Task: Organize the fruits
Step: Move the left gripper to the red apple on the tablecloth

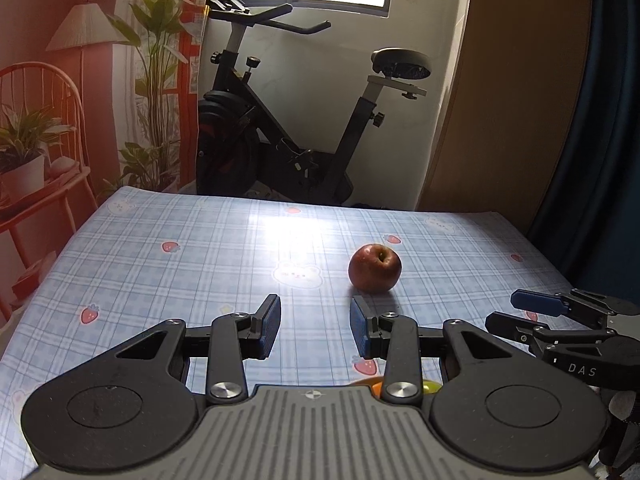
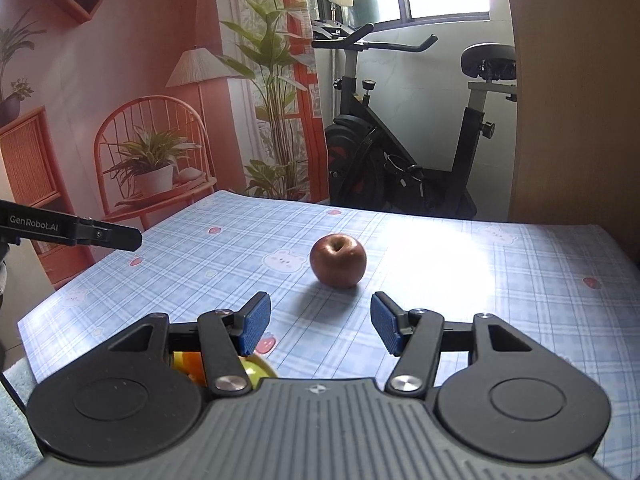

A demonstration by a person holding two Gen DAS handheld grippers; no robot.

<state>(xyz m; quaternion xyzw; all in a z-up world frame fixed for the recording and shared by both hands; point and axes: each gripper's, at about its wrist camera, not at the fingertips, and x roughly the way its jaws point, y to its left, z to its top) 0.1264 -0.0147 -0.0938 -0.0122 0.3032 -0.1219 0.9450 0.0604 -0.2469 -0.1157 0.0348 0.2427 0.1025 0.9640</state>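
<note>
Red skin: a single apple (image 1: 375,267) rests stem-dimple up on the blue plaid tablecloth (image 1: 160,272), touching nothing.
Left wrist view, tongs: left gripper (image 1: 315,326) has its blue pads apart, nothing between them.
Left wrist view, bearing: apple lies ahead and off to the right of the gap; right gripper (image 1: 520,312) comes in from the right edge.
Right wrist view, tongs: right gripper (image 2: 320,326) stands wider apart, empty.
Right wrist view, bearing: apple (image 2: 338,266) sits nearly dead ahead, just beyond the pads.
Long axis: none, round fruit.
Judgement: right hand looks better lined up for the pick.
Under the bodies: yellow and orange fruit (image 2: 256,370), container not discernible.
</note>
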